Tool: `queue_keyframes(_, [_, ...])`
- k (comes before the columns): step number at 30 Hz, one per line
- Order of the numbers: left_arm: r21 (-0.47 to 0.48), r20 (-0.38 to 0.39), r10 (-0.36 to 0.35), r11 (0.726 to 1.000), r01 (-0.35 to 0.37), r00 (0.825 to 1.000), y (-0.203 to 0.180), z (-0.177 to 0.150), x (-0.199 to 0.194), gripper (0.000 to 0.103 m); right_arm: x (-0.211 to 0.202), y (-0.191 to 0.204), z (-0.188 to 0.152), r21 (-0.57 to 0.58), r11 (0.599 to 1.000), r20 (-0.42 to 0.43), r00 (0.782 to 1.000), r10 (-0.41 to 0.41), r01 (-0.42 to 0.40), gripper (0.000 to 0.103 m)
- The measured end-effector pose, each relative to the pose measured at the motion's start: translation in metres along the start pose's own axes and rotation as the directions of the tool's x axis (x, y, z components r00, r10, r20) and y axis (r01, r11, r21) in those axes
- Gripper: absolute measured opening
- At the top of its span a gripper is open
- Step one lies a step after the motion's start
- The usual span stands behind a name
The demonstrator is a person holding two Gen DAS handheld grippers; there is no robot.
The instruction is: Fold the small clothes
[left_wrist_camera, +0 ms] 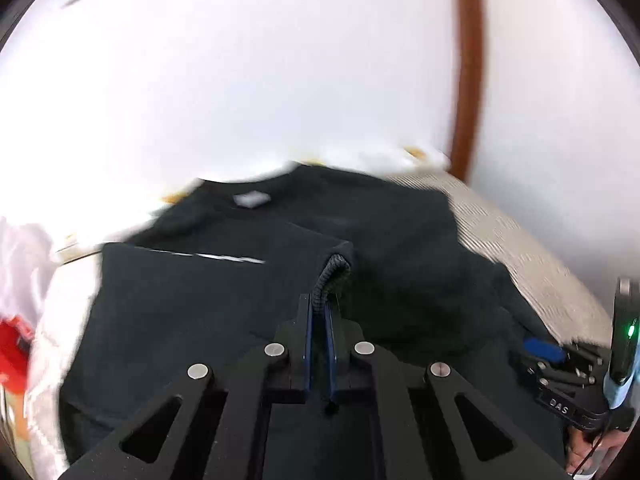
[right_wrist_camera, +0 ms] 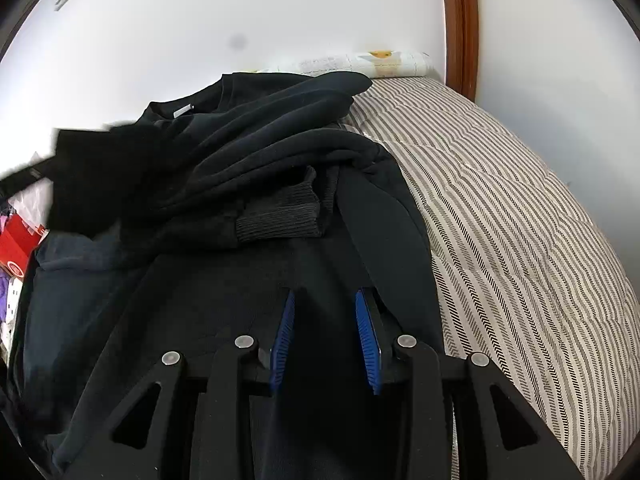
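Observation:
A black sweatshirt (left_wrist_camera: 400, 240) lies spread on a striped bed (left_wrist_camera: 520, 240). My left gripper (left_wrist_camera: 320, 304) is shut on the ribbed cuff (left_wrist_camera: 334, 276) of one sleeve, held above the body of the garment. In the right wrist view the sweatshirt (right_wrist_camera: 240, 160) is bunched, with a folded sleeve and its ribbed cuff (right_wrist_camera: 280, 220) lying across it. My right gripper (right_wrist_camera: 326, 300) is open and empty, low over the black fabric near the bed's right side. The right gripper also shows in the left wrist view (left_wrist_camera: 560, 360) at the far right.
The striped mattress (right_wrist_camera: 520, 240) extends to the right. A white patterned pillow (right_wrist_camera: 360, 62) lies at the head, against a white wall. A brown wooden post (right_wrist_camera: 460, 20) stands at the corner. A red box (right_wrist_camera: 16, 248) and mixed items lie at the left.

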State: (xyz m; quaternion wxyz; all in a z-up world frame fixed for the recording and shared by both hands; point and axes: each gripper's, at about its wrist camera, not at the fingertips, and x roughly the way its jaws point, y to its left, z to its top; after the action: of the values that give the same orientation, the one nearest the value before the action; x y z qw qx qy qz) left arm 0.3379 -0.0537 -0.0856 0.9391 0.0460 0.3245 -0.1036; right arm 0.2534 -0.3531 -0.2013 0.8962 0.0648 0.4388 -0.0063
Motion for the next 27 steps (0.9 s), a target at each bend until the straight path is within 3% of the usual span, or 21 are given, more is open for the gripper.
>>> queue_keyframes(5, [-0.151, 0.02, 0.082, 0.985, -0.078, 0.996, 0.095, 0.008, -0.012, 0.006, 0.001, 0.001, 0.001, -0.014, 1.0, -0.001, 1.0, -0.014, 0.014, 0.033])
queue_keyframes(8, [-0.273, -0.003, 0.052, 0.961, -0.05, 0.999, 0.146, 0.004, -0.014, 0.006, 0.001, 0.001, 0.001, -0.018, 1.0, -0.002, 1.0, -0.019, 0.019, 0.034])
queue_keyframes(13, [-0.387, 0.015, 0.017, 0.922, -0.01, 1.0, 0.196, 0.001, -0.029, 0.006, 0.001, 0.002, 0.0, -0.024, 0.999, -0.003, 1.0, -0.026, 0.026, 0.034])
queue_keyframes(16, [-0.434, 0.021, -0.017, 0.901, 0.025, 1.0, 0.215, -0.001, -0.032, 0.006, 0.001, 0.002, 0.0, -0.028, 0.999, -0.003, 1.0, -0.028, 0.028, 0.035])
queue_keyframes(21, [-0.441, -0.093, 0.025, 0.895, -0.064, 0.995, 0.226, -0.027, -0.004, 0.006, 0.003, 0.003, 0.002, -0.038, 0.998, -0.004, 0.999, -0.041, 0.041, 0.035])
queue_keyframes(24, [-0.456, -0.19, 0.016, 0.884, -0.103, 0.982, 0.227, -0.054, 0.023, 0.006, 0.001, 0.004, 0.001, -0.044, 0.998, 0.002, 0.999, -0.054, 0.054, 0.038])
queue_keyframes(27, [-0.415, -0.244, 0.064, 0.895, -0.164, 0.968, 0.223, -0.07, 0.036, 0.007, -0.003, 0.007, 0.002, -0.06, 0.997, 0.003, 0.998, -0.057, 0.057, 0.039])
